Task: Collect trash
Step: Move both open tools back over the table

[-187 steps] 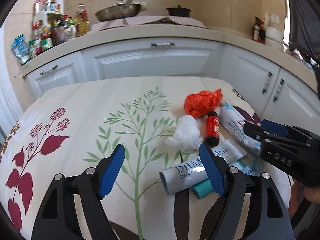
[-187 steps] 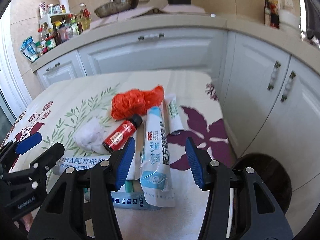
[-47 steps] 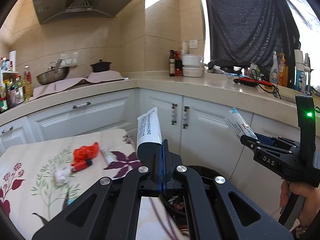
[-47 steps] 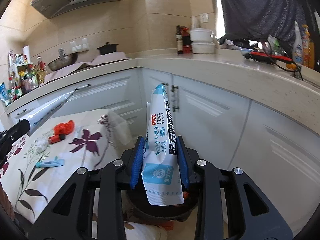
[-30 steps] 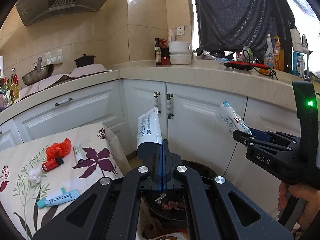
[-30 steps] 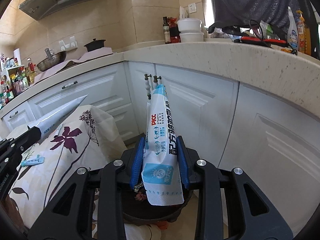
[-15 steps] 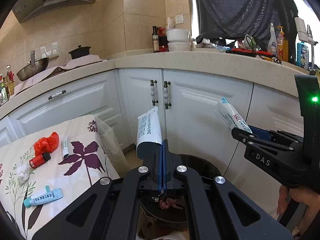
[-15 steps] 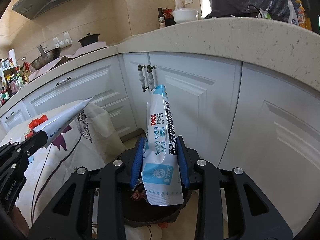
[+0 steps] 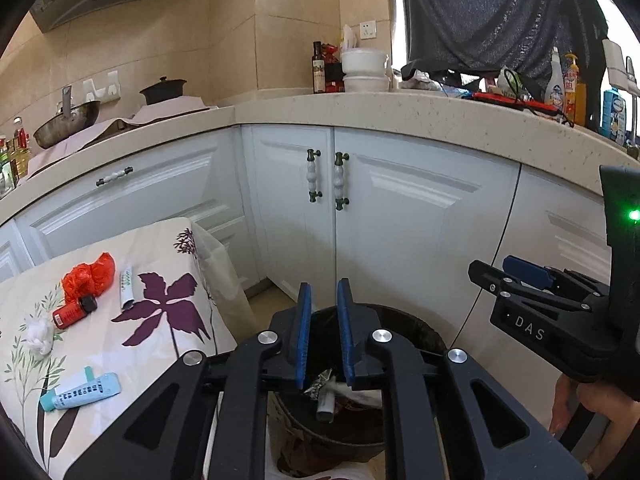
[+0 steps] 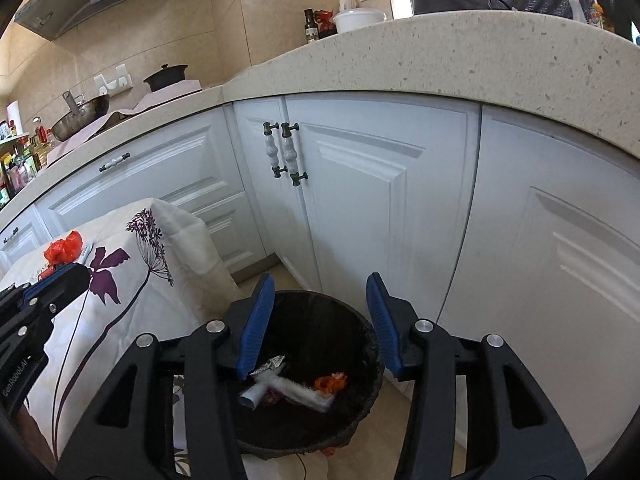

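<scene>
reading "das": right claw [image 9: 520, 276]

Half a second ago each gripper pinched a tube above the black trash bin [image 10: 362, 412]; now neither holds anything. The left gripper [image 9: 323, 312], which clamped the white tube flat between shut pads, has its jaws opening with nothing between them. The right gripper [image 10: 320, 316], which gripped the blue-and-white tube, is also opening, its jaws empty above the bin. Two white tubes [image 10: 280, 390] now lie crossed inside the bin among the scraps, blurred, so probably the released pair, perhaps not yet settled.
</scene>
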The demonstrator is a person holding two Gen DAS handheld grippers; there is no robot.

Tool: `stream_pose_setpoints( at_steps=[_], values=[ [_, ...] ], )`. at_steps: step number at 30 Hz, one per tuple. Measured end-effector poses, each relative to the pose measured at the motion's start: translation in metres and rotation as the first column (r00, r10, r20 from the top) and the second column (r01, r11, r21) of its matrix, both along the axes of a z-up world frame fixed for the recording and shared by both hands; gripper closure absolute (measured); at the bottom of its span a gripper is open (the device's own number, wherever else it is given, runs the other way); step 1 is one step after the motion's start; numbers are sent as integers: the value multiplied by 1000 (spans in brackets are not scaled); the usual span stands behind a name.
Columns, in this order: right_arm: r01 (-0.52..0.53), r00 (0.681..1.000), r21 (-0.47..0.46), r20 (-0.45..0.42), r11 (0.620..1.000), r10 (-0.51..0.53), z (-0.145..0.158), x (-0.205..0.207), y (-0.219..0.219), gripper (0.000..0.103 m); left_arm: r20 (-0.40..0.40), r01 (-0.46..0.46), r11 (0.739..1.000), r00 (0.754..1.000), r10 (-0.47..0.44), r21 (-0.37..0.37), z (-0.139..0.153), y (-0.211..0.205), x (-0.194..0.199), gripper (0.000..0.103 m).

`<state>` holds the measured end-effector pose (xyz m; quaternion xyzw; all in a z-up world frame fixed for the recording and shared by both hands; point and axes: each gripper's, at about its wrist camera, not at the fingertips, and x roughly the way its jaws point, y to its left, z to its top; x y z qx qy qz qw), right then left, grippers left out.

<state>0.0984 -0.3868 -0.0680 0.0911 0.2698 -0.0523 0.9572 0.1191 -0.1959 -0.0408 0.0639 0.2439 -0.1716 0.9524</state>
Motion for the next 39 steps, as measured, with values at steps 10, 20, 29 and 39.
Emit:
stream_pose_setpoints(
  at_steps=[10,20,29,39],
  values=[
    [-35,999,-4,36,999,35,20,-6,26,56,33,-53,998,998,53,-21,15,34,-11,72],
    [-170,984,12,50,985,170,29,-5,93,56,43,-190,982,981,189,6,18,105,-23,64],
    [-300,953,-11,54,954,300,39,-6,162,56,34,-322,946,946,321,29,14,177,-36,60],
    [-391,919,-42,25,919,392,39,-12,217,56,-7,-392,919,920,392,36,0,229,-45,59]
  ],
)
